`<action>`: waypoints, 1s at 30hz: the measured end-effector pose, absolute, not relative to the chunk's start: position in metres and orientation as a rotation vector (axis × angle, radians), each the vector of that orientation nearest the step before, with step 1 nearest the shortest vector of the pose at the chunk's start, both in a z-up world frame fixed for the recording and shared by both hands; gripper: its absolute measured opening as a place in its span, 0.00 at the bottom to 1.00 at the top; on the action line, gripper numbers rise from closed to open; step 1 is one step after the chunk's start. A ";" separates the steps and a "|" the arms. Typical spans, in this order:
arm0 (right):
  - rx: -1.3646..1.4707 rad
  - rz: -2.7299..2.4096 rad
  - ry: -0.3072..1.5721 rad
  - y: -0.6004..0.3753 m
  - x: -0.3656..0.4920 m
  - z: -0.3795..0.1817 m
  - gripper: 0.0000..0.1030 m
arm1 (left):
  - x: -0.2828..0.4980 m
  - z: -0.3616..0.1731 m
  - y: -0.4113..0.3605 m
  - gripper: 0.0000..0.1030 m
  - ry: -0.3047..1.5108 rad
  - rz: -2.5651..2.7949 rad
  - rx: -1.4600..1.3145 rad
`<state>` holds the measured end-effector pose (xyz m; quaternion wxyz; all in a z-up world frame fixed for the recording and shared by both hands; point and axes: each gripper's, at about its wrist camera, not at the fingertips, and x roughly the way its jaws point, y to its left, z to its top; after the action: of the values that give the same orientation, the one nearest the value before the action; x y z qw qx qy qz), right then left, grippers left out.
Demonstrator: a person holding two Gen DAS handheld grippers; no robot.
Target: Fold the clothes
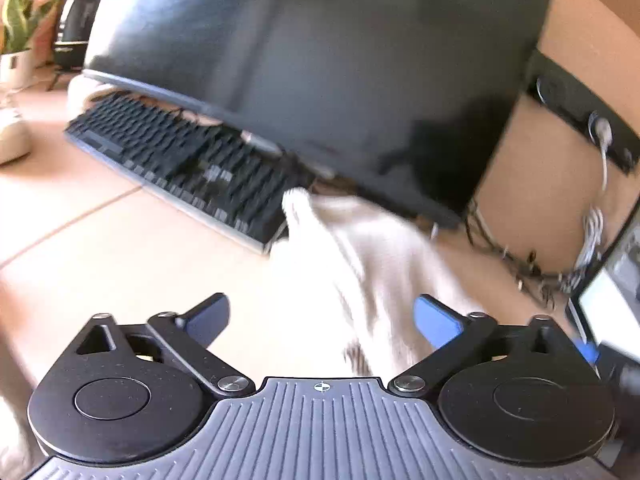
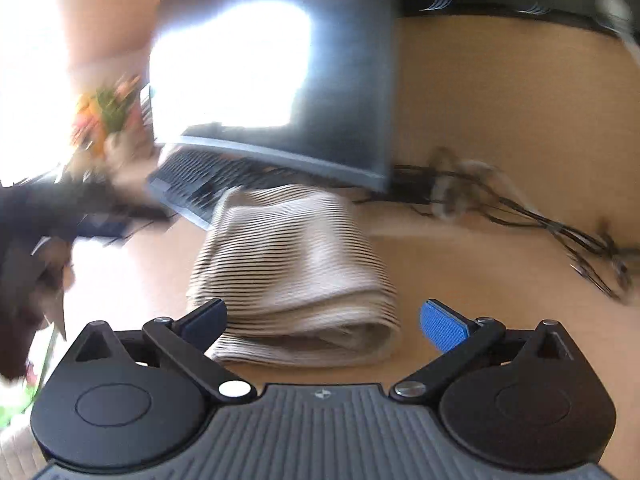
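Note:
A cream garment with thin dark stripes (image 2: 296, 268) lies folded into a thick bundle on the wooden desk (image 2: 480, 280), its rolled edge facing me. My right gripper (image 2: 324, 320) is open just in front of that edge, fingers apart on either side and holding nothing. In the left wrist view the same garment (image 1: 360, 264) shows blurred, running from the keyboard toward my left gripper (image 1: 322, 318), which is open with nothing between its blue pads. The left gripper also appears as a dark blur (image 2: 52, 220) at the left of the right wrist view.
A black keyboard (image 1: 180, 160) and a dark monitor (image 1: 320, 60) stand just behind the garment. Tangled cables (image 2: 540, 220) lie at the back right. A potted plant (image 1: 20, 28) and a black appliance (image 1: 76, 28) sit at the far left. A second screen (image 1: 612, 300) is at the right.

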<state>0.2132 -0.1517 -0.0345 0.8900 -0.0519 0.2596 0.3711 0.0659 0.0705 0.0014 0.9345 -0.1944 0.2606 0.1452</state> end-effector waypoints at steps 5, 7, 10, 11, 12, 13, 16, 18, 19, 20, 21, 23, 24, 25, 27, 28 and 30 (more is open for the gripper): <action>-0.127 0.721 0.479 -0.194 0.196 -0.030 1.00 | 0.032 -0.015 0.026 1.00 0.541 0.333 -0.394; -0.139 0.712 0.478 -0.204 0.192 -0.030 1.00 | 0.024 -0.017 0.015 1.00 0.545 0.348 -0.402; -0.141 0.746 0.502 -0.213 0.189 -0.030 1.00 | 0.019 -0.013 -0.001 1.00 0.539 0.368 -0.353; -0.146 0.760 0.507 -0.216 0.188 -0.029 1.00 | 0.017 -0.012 -0.006 1.00 0.532 0.378 -0.343; -0.145 0.769 0.507 -0.218 0.189 -0.028 1.00 | 0.016 -0.013 -0.010 1.00 0.527 0.381 -0.343; -0.141 0.776 0.507 -0.222 0.189 -0.026 1.00 | 0.015 -0.013 -0.014 1.00 0.523 0.384 -0.343; -0.129 0.798 0.506 -0.231 0.190 -0.020 1.00 | 0.010 -0.013 -0.030 1.00 0.530 0.394 -0.330; -0.122 0.813 0.506 -0.238 0.190 -0.016 1.00 | 0.009 -0.009 -0.038 1.00 0.530 0.405 -0.326; -0.118 0.820 0.505 -0.241 0.191 -0.015 1.00 | 0.009 -0.007 -0.041 1.00 0.521 0.413 -0.332; -0.114 0.828 0.505 -0.244 0.191 -0.013 1.00 | 0.008 -0.003 -0.045 1.00 0.509 0.426 -0.340; -0.110 0.835 0.505 -0.248 0.191 -0.011 1.00 | 0.007 0.000 -0.049 1.00 0.497 0.443 -0.348; -0.102 0.850 0.504 -0.254 0.192 -0.007 1.00 | 0.007 0.006 -0.056 1.00 0.486 0.469 -0.346; -0.096 0.866 0.502 -0.254 0.193 -0.002 1.00 | 0.007 0.008 -0.061 1.00 0.484 0.476 -0.336; -0.088 0.886 0.500 -0.253 0.195 0.004 1.00 | 0.007 0.011 -0.065 1.00 0.483 0.481 -0.324; -0.120 0.898 0.453 -0.248 0.192 0.010 1.00 | 0.009 0.014 -0.071 1.00 0.479 0.494 -0.322; -0.131 0.902 0.428 -0.246 0.190 0.011 1.00 | 0.009 0.016 -0.072 1.00 0.472 0.504 -0.326; -0.138 0.910 0.396 -0.242 0.187 0.010 1.00 | 0.009 0.019 -0.076 1.00 0.449 0.528 -0.339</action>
<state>0.1869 -0.2422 0.0099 0.8770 -0.0660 0.1899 0.4364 0.0093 -0.0757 0.0193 0.9265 -0.1652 0.2190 0.2576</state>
